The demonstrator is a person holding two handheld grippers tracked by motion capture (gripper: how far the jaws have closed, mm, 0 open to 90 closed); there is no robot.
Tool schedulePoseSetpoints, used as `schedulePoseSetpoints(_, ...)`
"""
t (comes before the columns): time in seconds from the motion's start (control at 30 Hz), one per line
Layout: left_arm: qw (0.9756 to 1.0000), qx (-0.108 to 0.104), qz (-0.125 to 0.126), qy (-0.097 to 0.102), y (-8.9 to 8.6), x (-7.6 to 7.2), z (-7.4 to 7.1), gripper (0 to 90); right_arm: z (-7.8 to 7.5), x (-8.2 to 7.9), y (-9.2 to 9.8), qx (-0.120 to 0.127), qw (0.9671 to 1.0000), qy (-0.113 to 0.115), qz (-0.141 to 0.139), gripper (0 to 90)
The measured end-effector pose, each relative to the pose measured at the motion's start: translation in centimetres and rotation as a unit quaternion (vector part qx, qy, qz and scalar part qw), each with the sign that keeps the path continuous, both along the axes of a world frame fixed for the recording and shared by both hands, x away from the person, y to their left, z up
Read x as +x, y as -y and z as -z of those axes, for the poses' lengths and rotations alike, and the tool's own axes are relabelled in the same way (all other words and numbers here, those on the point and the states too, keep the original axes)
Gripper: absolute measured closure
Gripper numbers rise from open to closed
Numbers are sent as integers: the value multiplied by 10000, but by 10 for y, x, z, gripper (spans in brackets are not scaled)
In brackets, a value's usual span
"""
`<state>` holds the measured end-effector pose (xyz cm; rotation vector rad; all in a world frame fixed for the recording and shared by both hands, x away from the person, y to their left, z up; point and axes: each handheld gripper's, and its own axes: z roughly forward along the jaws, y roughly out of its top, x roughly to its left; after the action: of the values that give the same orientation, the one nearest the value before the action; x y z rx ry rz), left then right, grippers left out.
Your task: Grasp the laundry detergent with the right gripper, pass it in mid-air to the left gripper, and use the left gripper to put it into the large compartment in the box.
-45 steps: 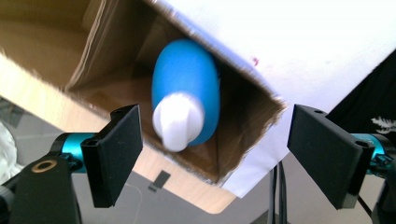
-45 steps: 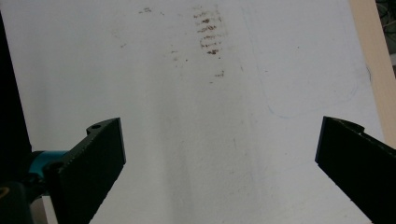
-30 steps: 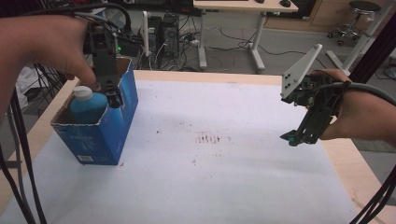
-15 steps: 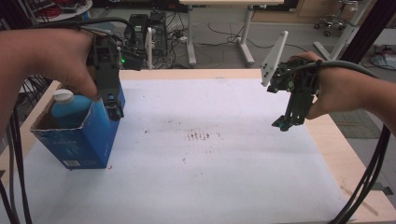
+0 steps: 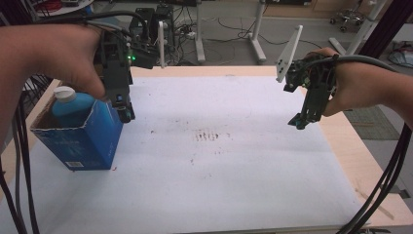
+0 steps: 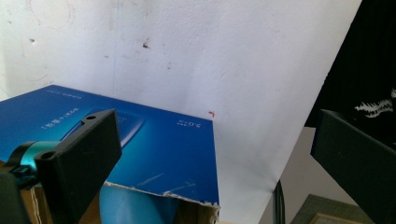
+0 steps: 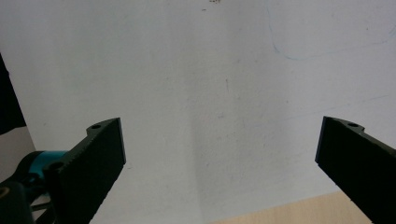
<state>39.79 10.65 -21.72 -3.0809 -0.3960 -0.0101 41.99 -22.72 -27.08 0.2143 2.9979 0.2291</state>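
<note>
The left hand [image 5: 58, 58] holds the left gripper [image 5: 127, 113] pointing steeply down at the near corner of the blue box [image 5: 92, 141]. Its jaws have just been opening and stand spread wide, released, with the box's torn rim just below and between them, nothing pressed. A blue bottle [image 5: 73, 105] with a white cap stands inside the box. White print on the box is too small to read. The right gripper [image 5: 298, 123] hangs open over the white surface [image 5: 234, 170], well apart from the box.

Blue bottle [image 5: 73, 105] stands upright inside open blue box [image 5: 92, 139].
</note>
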Motion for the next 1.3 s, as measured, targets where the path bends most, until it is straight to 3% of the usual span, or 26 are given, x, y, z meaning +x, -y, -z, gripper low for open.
schedulePoseSetpoints(0.53, 10000, -25, 60, 41, 8, -3, -2, 17, -2, 1, 6, 28, 10000, 28, 45, 9)
schedulePoseSetpoints(1.3, 10000, -15, 72, -1, 10, 1, 4, 17, 2, 1, 5, -132, 9999, 31, 36, 9)
